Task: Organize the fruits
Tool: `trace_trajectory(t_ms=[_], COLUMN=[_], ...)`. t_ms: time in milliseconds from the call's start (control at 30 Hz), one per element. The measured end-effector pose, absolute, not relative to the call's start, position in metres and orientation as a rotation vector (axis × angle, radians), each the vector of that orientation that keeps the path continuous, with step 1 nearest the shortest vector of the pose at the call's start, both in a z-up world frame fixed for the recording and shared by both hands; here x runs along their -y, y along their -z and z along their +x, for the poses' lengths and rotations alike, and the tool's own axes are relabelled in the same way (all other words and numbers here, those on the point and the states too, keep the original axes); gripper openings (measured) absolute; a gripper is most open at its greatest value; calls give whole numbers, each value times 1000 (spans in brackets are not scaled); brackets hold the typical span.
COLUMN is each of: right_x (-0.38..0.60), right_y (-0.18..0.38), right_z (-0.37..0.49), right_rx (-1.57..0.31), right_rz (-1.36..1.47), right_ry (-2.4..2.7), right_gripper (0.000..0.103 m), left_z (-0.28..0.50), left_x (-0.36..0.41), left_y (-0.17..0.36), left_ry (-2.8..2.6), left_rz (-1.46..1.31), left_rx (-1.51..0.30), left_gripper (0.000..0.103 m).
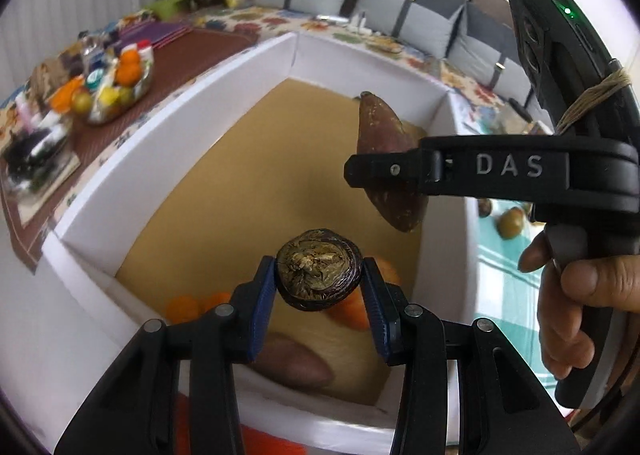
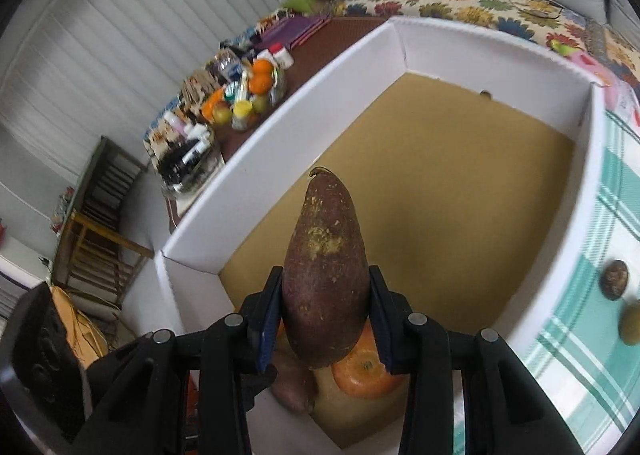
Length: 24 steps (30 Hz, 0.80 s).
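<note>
My left fingers (image 1: 320, 287) are pinching a dark wrinkled round fruit (image 1: 319, 275) above the white box (image 1: 168, 159). My right fingers (image 2: 325, 319) are clamping a long brown-purple fruit (image 2: 326, 275) over the box's tan floor, above an orange (image 2: 366, 371) lying in the near corner.

A green-checked cloth (image 2: 580, 335) carries the white box (image 2: 280, 143) and loose fruits (image 2: 615, 279).

One box (image 2: 280, 143), two sweet potatoes (image 2: 326, 275), one wrinkled passion fruit (image 1: 319, 273).
</note>
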State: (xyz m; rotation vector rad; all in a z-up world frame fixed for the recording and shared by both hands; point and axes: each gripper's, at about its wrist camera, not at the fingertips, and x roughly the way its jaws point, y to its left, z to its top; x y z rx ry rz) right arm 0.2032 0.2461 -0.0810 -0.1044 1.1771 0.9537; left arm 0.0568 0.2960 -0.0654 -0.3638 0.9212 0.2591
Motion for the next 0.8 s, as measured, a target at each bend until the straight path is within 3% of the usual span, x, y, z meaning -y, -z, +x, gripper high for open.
trace_trajectory(t_ms=[100, 167, 233, 300, 367, 400, 433, 500, 533, 800], right_x=[-252, -250, -243, -233, -219, -206, -193, -166, -145, 17], right_y=[89, 89, 84, 73, 58, 47, 37, 24, 18, 51], right_z=[204, 205, 206, 207, 205, 204, 202, 199, 197, 177], right_rx=[-1175, -1168, -1156, -1120, -1070, -1022, -985, -926, -889, -819], right_rz=[-130, -127, -104, -77, -79, -81, -80, -72, -64, -29], right_ry=[-949, -943, -945, -940, -931, -921, -908, -875, -846, -534], right_gripper=[41, 42, 42, 42, 44, 53, 70, 93, 97, 102], left_z=[53, 50, 44, 40, 38, 37, 37, 40, 41, 54], left_x=[-302, -302, -304, -302, -296, -291, -284, -272, -264, -154], left_y=[69, 67, 62, 55, 50, 48, 45, 40, 38, 30], left_ry=[-280, -293, -317, -335, -337, -330, -320, -295, -279, -6], left_rz=[-367, -372, -374, -370, -364, -362, -358, -341, -333, -233], left_rx=[-928, -909, -877, -843, -818, -807, -796, -778, -770, -745], left_gripper=[45, 55, 81, 88, 89, 90, 92, 92, 92, 97])
